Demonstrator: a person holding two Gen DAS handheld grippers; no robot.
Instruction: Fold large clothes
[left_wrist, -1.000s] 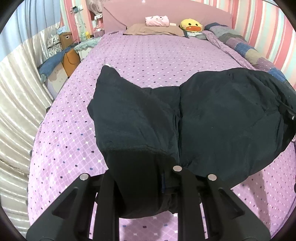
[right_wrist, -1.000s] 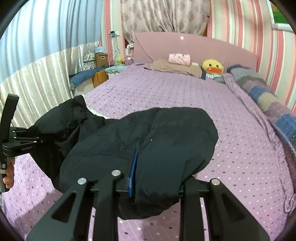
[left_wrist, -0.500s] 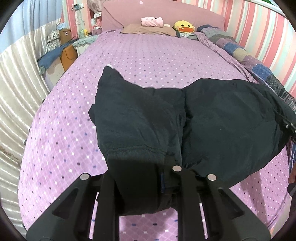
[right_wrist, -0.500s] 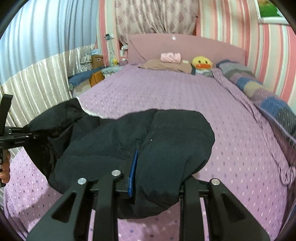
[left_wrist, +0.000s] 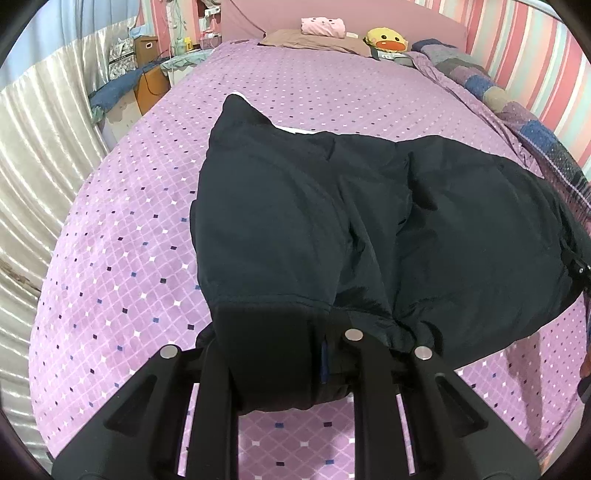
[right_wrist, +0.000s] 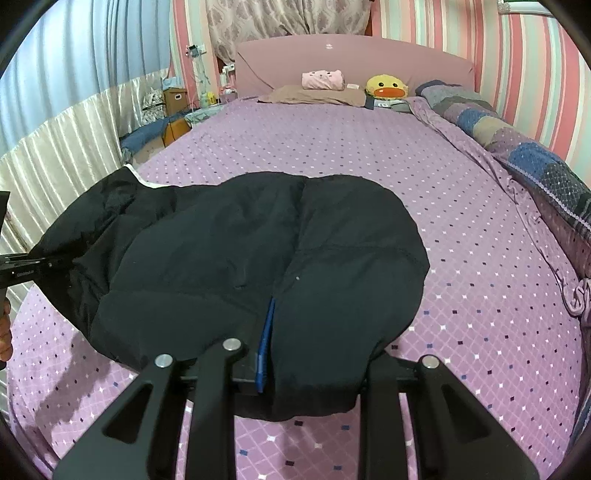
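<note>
From the left wrist, the left tongs (left_wrist: 284, 369) are clamped on the near hem of a black padded jacket (left_wrist: 332, 221), which spreads away over the purple dotted bed cover (left_wrist: 129, 240). Far off lie a tan pillow (left_wrist: 314, 38), a pink roll (left_wrist: 323, 26) and a yellow duck plush (left_wrist: 386, 40); a patchwork quilt (left_wrist: 517, 110) runs along the right edge, and boxes (left_wrist: 146, 46) stand far left beside a pale curtain (left_wrist: 33, 155).

From the right wrist, the right tongs (right_wrist: 295, 373) are clamped on the jacket's (right_wrist: 258, 251) other near edge beside a blue zip strip (right_wrist: 266, 347). At the left edge the other tongs (right_wrist: 22, 267) grip the cloth. The headboard (right_wrist: 351, 59) stands far behind.
</note>
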